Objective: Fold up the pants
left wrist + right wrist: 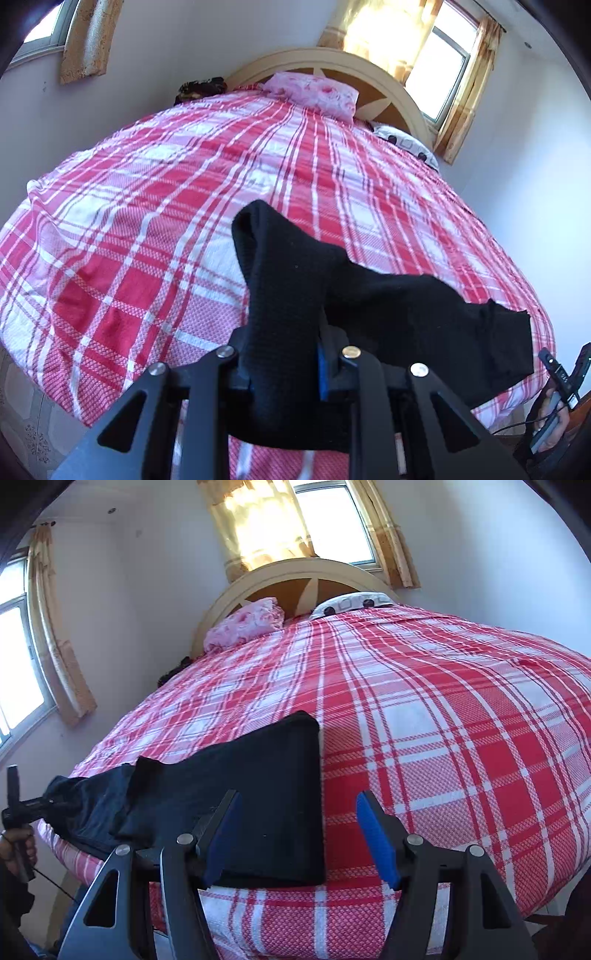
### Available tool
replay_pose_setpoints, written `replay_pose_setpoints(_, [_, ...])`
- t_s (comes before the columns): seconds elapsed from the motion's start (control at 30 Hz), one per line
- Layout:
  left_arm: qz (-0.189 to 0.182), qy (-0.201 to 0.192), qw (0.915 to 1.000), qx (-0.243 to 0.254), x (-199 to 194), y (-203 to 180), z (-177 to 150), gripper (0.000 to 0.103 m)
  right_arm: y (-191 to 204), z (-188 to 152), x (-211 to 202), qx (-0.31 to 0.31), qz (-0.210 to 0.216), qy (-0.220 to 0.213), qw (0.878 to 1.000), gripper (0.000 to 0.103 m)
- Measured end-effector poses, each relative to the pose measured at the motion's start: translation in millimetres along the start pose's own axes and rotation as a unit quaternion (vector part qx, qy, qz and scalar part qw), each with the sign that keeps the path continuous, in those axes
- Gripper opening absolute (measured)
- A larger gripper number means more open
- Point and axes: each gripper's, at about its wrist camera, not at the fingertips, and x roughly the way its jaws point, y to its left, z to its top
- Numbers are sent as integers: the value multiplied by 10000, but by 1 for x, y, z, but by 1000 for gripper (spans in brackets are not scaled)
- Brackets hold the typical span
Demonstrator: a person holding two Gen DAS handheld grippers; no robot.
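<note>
Home bedrm: bed [184, 184] w/ plaid cover, arched headboard [295, 572], pillows [314, 92], curtained windows [332, 524] seen.

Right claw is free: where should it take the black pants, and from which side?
Probably the near right corner of the black pants, approached from the bed's foot edge. That corner lies flat by the open right claw, while the left claw already pinches the other end.

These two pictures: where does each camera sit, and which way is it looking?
Left wrist: on the left gripper, facing the headboard; shut on the black pants; a hand at the right edge.
Right wrist: on the right gripper, facing likewise; jaws open beside the pants; a hand at the left edge.
Shared: pants, plaid bedspread, pink pillow.
</note>
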Motion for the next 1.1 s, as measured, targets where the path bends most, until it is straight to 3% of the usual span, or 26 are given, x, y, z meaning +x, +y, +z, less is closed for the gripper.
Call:
replay_pose_setpoints(0.23, [-561, -83, 9984, -71, -22, -33, 7, 23, 1, -1, 0, -17, -53, 8, 10000, 66])
replay_pose_setpoints(0.6, [-1748, -123, 9826, 623, -40, -150, 28, 23, -13, 0, 0, 238, -386, 27, 9990, 66])
replay_pose_setpoints(0.83, [-2028, 85, 9717, 1206, -25, -220, 34, 23, -26, 3, -3, 518, -537, -42, 9972, 66])
replay_pose_setpoints(1.1, [-2166, 341, 9651, 1431, 3, -279, 26, 23, -45, 6, -7, 953, -673, -119, 9931, 66])
